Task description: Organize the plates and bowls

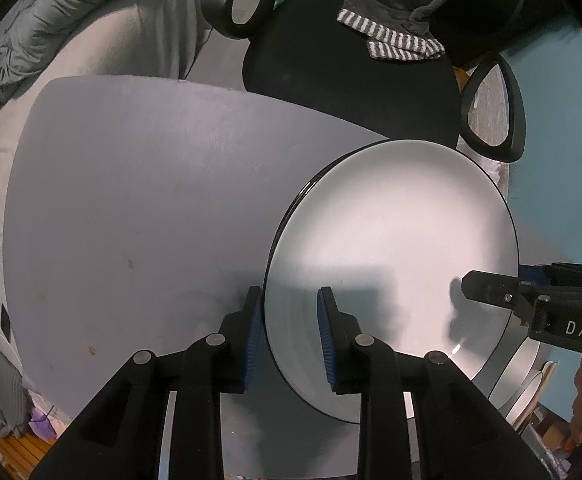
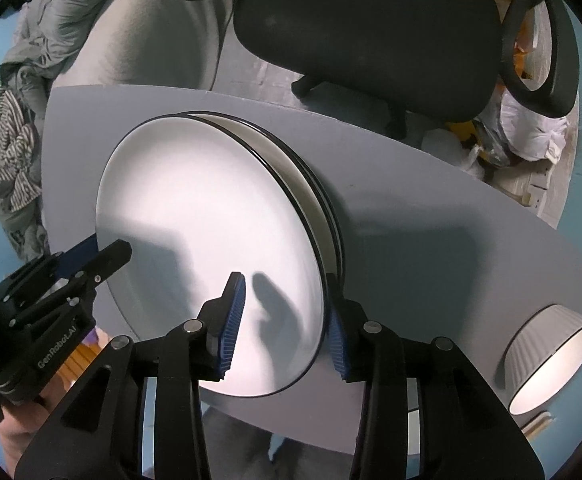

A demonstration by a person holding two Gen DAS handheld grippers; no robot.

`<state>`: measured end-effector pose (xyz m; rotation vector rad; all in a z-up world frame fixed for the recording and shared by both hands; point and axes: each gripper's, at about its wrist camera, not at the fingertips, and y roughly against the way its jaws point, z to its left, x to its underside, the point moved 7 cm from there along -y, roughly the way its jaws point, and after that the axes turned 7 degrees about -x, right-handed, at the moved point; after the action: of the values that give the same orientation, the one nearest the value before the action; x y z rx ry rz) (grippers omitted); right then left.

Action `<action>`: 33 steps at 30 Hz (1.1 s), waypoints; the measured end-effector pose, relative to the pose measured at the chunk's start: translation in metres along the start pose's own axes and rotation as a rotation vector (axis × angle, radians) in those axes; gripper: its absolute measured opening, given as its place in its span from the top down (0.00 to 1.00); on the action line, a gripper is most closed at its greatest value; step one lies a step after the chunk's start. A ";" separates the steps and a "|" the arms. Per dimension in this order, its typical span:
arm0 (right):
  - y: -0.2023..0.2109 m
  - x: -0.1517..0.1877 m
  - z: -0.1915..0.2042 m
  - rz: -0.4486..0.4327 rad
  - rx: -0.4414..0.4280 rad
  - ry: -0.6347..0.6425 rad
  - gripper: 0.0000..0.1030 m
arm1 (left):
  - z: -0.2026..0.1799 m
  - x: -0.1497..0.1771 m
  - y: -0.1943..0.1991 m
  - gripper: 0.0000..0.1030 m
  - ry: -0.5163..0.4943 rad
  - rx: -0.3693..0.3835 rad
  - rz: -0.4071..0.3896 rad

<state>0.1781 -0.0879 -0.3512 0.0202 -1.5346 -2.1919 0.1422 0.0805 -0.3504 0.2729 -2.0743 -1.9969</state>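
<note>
From the left wrist view, the left gripper [image 1: 289, 336] pointed down at the grey table [image 1: 131, 200]. Its two blue pads stood apart, one on each side of the near edge of the top plate [image 1: 391, 248]. The pads did not seem to squeeze the plate, so it looked let go. The plate was white with a thin dark edge and filled the picture from about three o'clock to five o'clock. A second dark edge peeked out under it at about twelve o'clock of the plate, so it sat on a stack. The right gripper [image 1: 467, 286] poked in from four o'clock, over the plate's far side. A black chair [image 1: 351, 80] stood behind the table at twelve o'clock.

From the right wrist view, the right gripper [image 2: 287, 324] had its jaws apart too, with the plate's edge between them and a gap showing at the left pad. More plates [image 2: 291, 168] lay under the top one, a bit off to one o'clock. A white ribbed bowl [image 2: 551, 360] stood alone at four o'clock, well apart from the stack.

I think the plates were stacked, though not quite neatly. The bowl still needed a place. I could not see any other bowls.
</note>
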 end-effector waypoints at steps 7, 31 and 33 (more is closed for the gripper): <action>0.003 0.000 -0.002 -0.002 0.013 0.003 0.59 | 0.000 0.004 0.002 0.75 -0.005 0.006 0.000; 0.037 0.023 0.008 -0.197 0.213 0.113 0.40 | -0.001 0.033 0.038 0.55 -0.042 -0.042 -0.096; 0.044 0.027 0.012 -0.221 0.227 0.128 0.38 | -0.003 0.037 0.046 0.49 -0.048 -0.047 -0.115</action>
<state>0.1663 -0.0997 -0.3006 0.4121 -1.7693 -2.1183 0.1096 0.0687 -0.3030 0.3461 -2.0805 -2.1358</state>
